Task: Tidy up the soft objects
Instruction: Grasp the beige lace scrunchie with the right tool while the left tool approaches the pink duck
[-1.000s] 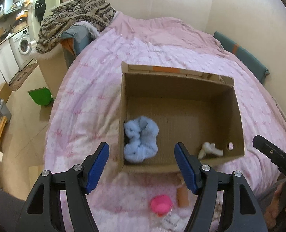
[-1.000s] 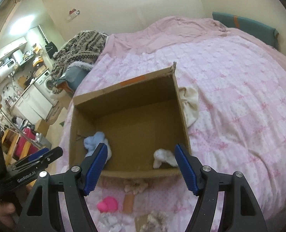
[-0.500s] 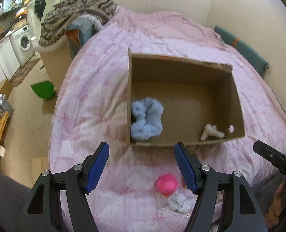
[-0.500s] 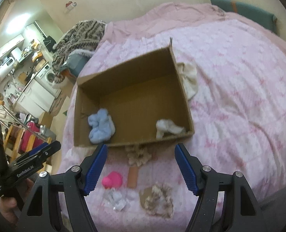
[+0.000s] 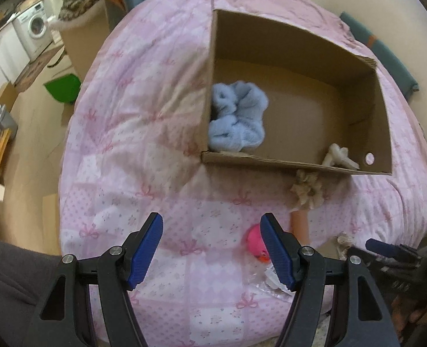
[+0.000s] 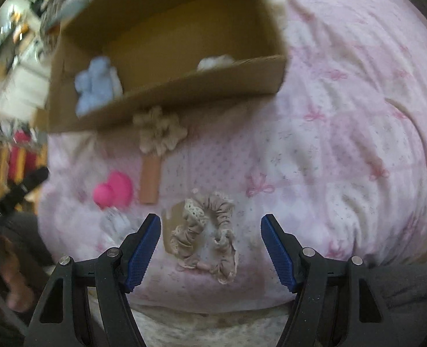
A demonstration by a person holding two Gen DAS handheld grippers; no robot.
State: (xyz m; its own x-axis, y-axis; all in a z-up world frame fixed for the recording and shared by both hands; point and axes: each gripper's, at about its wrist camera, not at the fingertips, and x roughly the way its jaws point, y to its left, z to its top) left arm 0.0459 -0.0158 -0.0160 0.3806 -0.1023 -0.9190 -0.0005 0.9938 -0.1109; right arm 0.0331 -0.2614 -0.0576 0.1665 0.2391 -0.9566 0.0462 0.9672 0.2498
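Note:
An open cardboard box point(image 5: 366, 78) lies on the pink bedspread and holds a light blue fluffy scrunchie point(image 5: 236, 118) and a small white soft thing point(image 5: 339, 157); the box also shows in the right wrist view point(image 6: 184, 92). A beige flower-shaped scrunchie point(image 6: 160, 131) lies against the box's near wall. A beige lace scrunchie point(image 6: 206, 234) lies between my right gripper's point(image 6: 210, 245) open fingers. A pink soft toy point(image 6: 113, 189) lies to the left. My left gripper point(image 5: 212, 245) is open and empty above the bedspread.
A tan cardboard tube point(image 6: 150, 180) and a crumpled clear wrapper point(image 5: 269, 282) lie by the pink toy. A green bin point(image 5: 63, 88) stands on the floor left of the bed. A washing machine point(image 5: 34, 27) is far left.
Both grippers have pulled back from the box toward the bed's near edge. The right gripper has dropped low over the beige lace scrunchie. Both stay open.

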